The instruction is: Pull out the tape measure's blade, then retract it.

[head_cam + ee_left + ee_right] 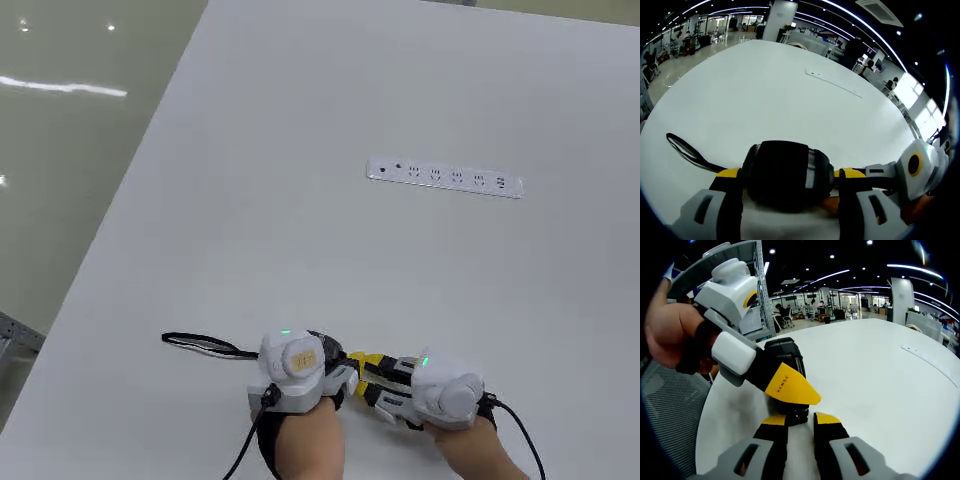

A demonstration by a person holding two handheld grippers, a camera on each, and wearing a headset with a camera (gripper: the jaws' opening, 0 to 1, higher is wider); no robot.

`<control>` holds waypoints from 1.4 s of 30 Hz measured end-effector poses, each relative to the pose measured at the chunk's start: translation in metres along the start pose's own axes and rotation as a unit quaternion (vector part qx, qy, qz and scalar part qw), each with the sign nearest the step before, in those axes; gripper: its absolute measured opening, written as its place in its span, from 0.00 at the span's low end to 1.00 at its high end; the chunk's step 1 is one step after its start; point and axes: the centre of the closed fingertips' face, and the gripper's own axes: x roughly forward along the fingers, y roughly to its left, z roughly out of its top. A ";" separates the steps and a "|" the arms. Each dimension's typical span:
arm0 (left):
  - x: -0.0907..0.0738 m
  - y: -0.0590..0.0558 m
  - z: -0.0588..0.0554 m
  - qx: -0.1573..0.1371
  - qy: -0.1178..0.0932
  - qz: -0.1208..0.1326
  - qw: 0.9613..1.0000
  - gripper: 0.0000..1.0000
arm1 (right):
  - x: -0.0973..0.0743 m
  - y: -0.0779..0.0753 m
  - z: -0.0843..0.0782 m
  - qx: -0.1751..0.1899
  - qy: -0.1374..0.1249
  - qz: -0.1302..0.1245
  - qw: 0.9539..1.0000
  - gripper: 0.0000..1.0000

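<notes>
On the desk, the black tape measure sits clamped between the jaws of the left gripper. The right gripper, jaws nearly together, is at its case just ahead. Whether it grasps the blade, I cannot tell. Pull straight and slowly, with the left gripper firm.

The left gripper and right gripper share one build: white moulded housings, black jaws with yellow tips, one tip bearing small lettering. Each housing carries a green indicator lamp on top and a black cable at the rear. A black strap circles the left wrist
</notes>
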 end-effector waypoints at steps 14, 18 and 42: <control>0.000 0.000 -0.002 0.012 0.000 -0.003 1.000 0.79 | -0.001 0.004 0.000 0.000 0.001 0.003 1.000 0.24; -0.001 0.000 -0.003 0.016 0.001 -0.004 1.000 0.79 | 0.000 0.010 0.001 0.003 -0.005 0.014 1.000 0.31; -0.001 0.001 -0.003 0.022 0.007 -0.008 1.000 0.78 | 0.003 0.014 0.002 0.001 -0.001 0.015 1.000 0.29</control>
